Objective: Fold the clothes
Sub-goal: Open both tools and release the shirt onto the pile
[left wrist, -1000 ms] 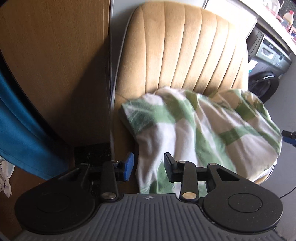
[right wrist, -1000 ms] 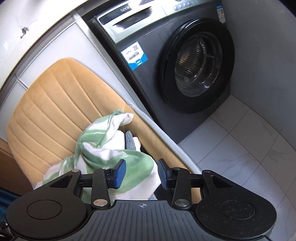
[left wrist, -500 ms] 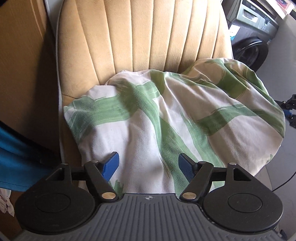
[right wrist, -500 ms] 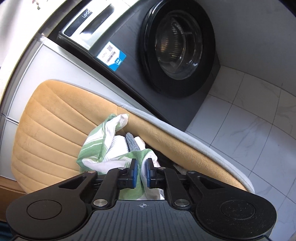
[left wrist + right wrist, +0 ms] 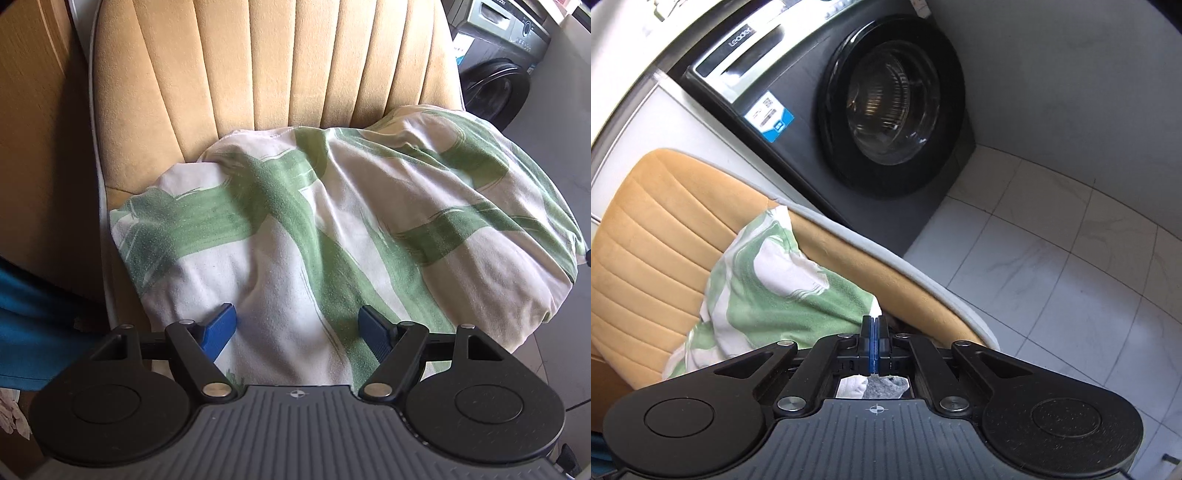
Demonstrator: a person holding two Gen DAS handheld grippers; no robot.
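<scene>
- Left wrist view: the green-and-white cloth [image 5: 332, 236] is seen heaped on the seat of the tan chair [image 5: 280, 74]. The left tool [image 5: 297, 326] is held wide apart just over the cloth's near edge, gripping nothing.
- Right wrist view: the right tool [image 5: 874, 334] is pressed fully together at the cloth's [image 5: 783, 288] edge; whether fabric is pinched cannot be told. A washing machine [image 5: 879, 99] is seen behind.

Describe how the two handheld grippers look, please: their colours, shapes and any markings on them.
Both look alike. The left gripper has black linkage arms with silver pivot screws, two round black discs at the sides, and a grey ribbed plate bearing a small crosshair mark. Its fingertips carry blue ridged pads. The right gripper shows the same black arms, discs, ribbed plate, crosshair and blue pads. No cables or sleeves are visible.
</scene>
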